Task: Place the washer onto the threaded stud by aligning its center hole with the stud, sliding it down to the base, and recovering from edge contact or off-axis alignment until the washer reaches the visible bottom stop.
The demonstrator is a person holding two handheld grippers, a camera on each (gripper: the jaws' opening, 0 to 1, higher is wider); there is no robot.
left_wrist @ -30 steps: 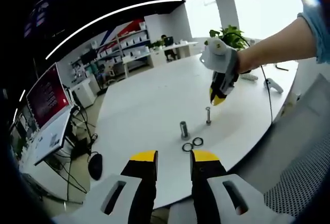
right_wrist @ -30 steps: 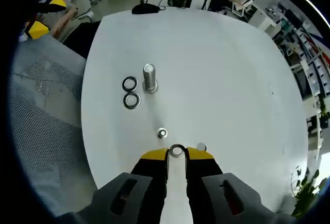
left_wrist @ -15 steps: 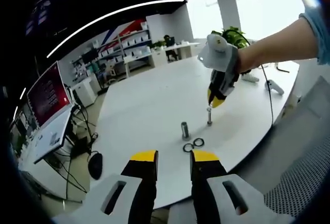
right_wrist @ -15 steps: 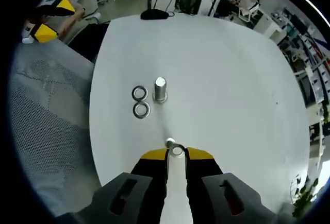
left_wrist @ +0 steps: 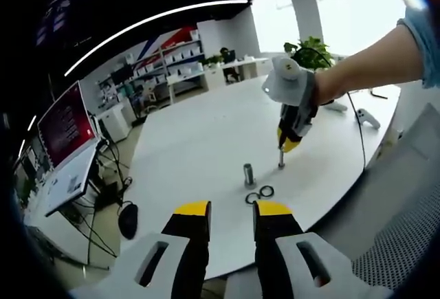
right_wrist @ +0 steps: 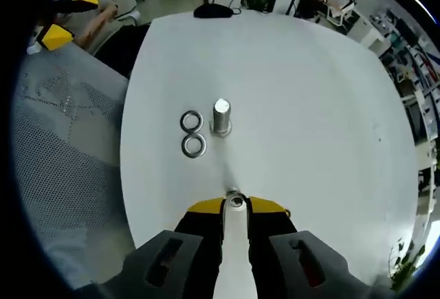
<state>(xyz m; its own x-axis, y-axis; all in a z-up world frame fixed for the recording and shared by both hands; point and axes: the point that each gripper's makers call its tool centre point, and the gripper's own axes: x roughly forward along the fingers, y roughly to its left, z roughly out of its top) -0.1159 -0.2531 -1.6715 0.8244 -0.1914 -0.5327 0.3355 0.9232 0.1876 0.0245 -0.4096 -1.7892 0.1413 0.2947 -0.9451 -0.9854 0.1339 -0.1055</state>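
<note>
I see the washer [right_wrist: 236, 201] as a small bright metal ring with a dark centre hole, pinched flat between the yellow tips of my right hand-held gripper [right_wrist: 236, 205], right at the top of the thin stud [left_wrist: 281, 159]; whether the hole is over the stud or only touching its edge I cannot tell. From the left gripper view the right hand-held gripper [left_wrist: 288, 144] points down with its tips on the stud's upper end, and the stud stands upright near the bench [left_wrist: 199, 134] edge closest to me. Just beside it toward the bench's middle stands a thicker, shiny bolt [right_wrist: 221, 115], upright on its head, and next to that lie two spare washers [right_wrist: 192, 134] flat on the bench, touching each other. My left hand-held gripper [left_wrist: 230, 208] hangs off the near edge with its jaws spread a little and nothing between them. The bench is white, rounded and glossy. A mesh chair [right_wrist: 62, 154] sits at its edge. Beyond are a plant [left_wrist: 307, 48], shelves [left_wrist: 165, 62], a red screen [left_wrist: 63, 124] and a black mouse [left_wrist: 127, 220] on a low desk.
</note>
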